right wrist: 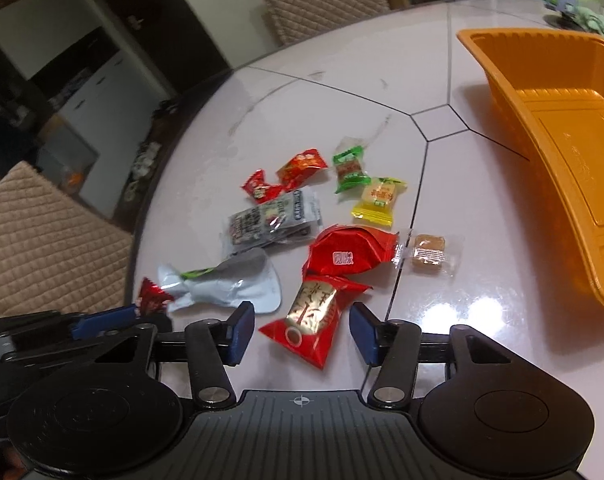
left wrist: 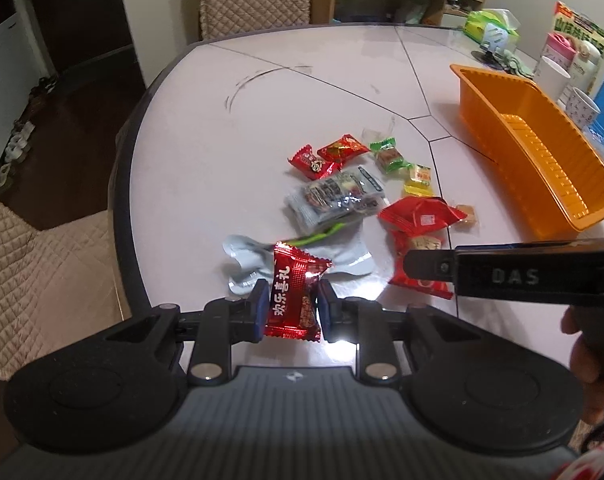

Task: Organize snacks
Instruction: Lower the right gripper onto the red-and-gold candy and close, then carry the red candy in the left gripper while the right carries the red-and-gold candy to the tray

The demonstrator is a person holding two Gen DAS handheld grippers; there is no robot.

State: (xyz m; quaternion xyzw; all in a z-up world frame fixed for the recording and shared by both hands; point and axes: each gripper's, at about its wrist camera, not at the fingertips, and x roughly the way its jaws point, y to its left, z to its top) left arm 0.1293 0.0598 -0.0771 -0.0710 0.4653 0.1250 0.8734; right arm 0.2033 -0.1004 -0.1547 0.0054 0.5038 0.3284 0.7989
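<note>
The left gripper (left wrist: 293, 308) has its blue fingers (left wrist: 262, 310) pressed narrow on a red candy (left wrist: 292, 296) with white lettering, gripped by its sides and lifted clear of the counter (left wrist: 206, 128). The right gripper (right wrist: 302, 330) stands with its fingers (right wrist: 240, 332) part-way apart, straddling a red and gold sweet (right wrist: 311, 318) that lies flat on the counter; the pads do not touch its wrapper (a gap shows on either side). Just beyond the left fingers, toward 12 o'clock in the left wrist view, a crumpled silver pouch (left wrist: 262, 260) lies flat, and past it a grey printed packet (left wrist: 333, 196). At about 1 o'clock of that packet sit two small red sweets (left wrist: 325, 156), a green-wrapped one (left wrist: 386, 154) and a yellow-wrapped one (left wrist: 418, 180). A larger red wrapper (right wrist: 347, 252) lies just beyond the red and gold sweet, with a clear-wrapped brown sweet (right wrist: 429, 254) at its 3 o'clock. The orange tray (right wrist: 513, 92) stands well apart at 2 o'clock, with no snacks visible inside.
</note>
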